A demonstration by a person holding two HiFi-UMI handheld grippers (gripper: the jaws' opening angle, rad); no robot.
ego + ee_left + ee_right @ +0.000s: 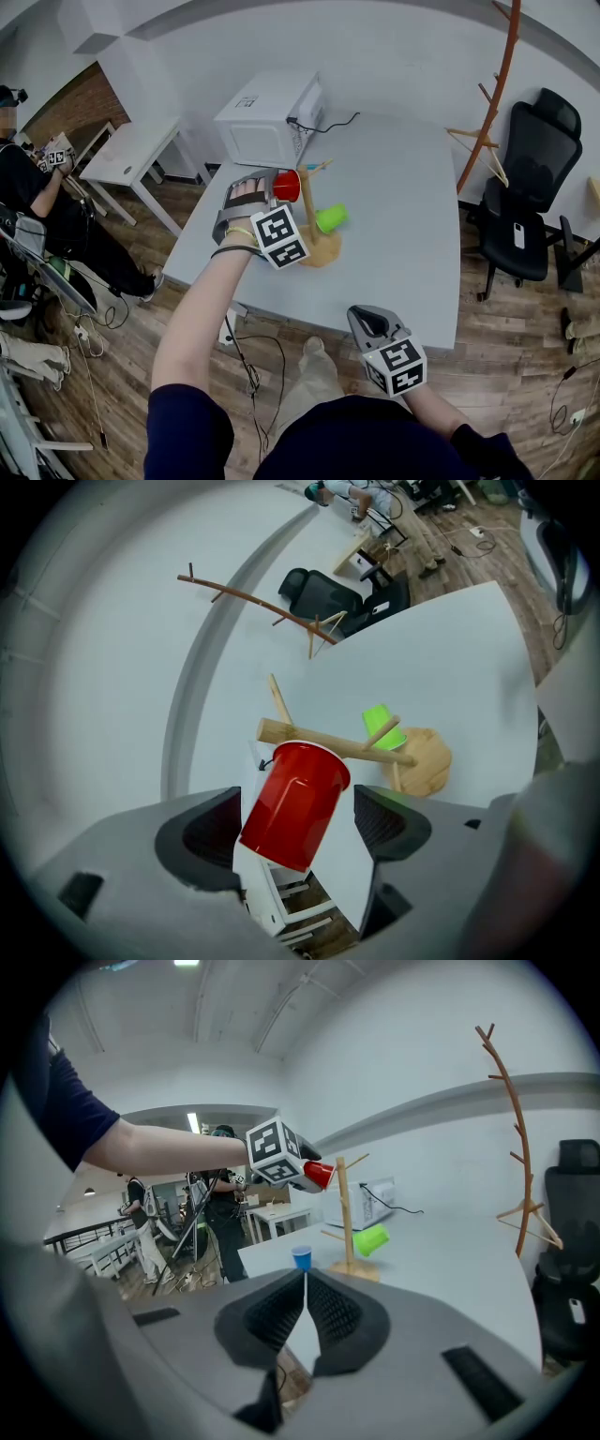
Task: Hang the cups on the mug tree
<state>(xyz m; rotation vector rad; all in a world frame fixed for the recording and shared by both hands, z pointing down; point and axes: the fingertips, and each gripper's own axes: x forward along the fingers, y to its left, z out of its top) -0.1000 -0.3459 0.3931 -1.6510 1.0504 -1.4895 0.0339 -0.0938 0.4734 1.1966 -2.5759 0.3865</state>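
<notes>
The wooden mug tree [321, 250] stands mid-table with a green cup [330, 218] hung on a low peg. A red cup [295, 803] sits between the fingers of my left gripper [298, 810], its mouth against the tree's stem [328, 742]. The pads stand just off the cup's sides, so that gripper is open. In the head view the left gripper [274, 199] is at the tree's top with the red cup [287, 186]. My right gripper [306, 1279] is shut on nothing, near the table's front edge [364, 319]. A blue cup [301, 1258] stands on the table.
A white microwave [267, 117] sits at the table's back left, its cable trailing behind the tree. A branch-shaped coat stand [502, 84] and a black office chair [530, 187] are to the right. A white side table [131, 155] and a seated person [28, 187] are at the left.
</notes>
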